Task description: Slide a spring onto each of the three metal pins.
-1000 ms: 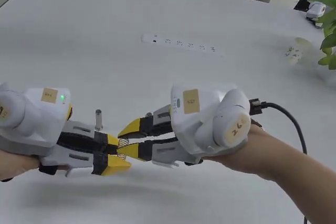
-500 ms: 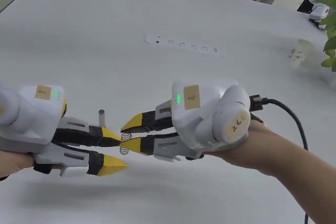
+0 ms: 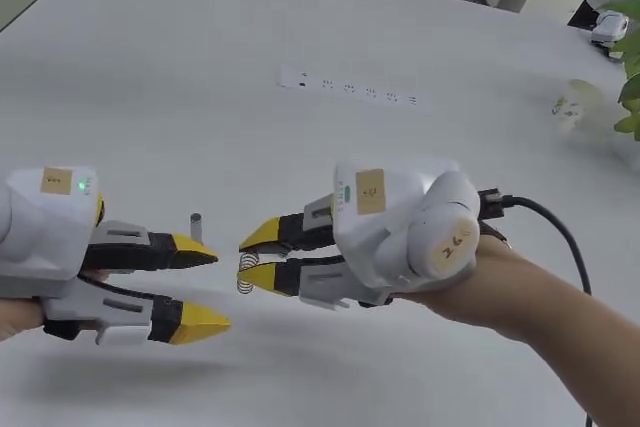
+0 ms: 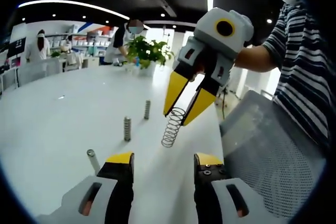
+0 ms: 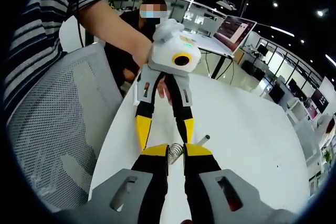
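Right gripper (image 3: 250, 259) clamped on the top coils of spring (image 3: 245, 277), which hangs below the yellow tips, clear of the table (image 3: 200, 67). Left gripper (image 3: 213, 289) with jaws wide apart, tips pointing at the spring, near but not touching. Bare pin (image 3: 196, 226) upright just behind the left tips. Beyond it, second pin (image 4: 127, 128) and third pin (image 4: 147, 109), both looking coil-wrapped.

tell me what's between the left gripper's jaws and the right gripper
The spring, pinched by the right gripper, hangs there in front of the open left gripper. Below it the table is bare. The left gripper view shows it.
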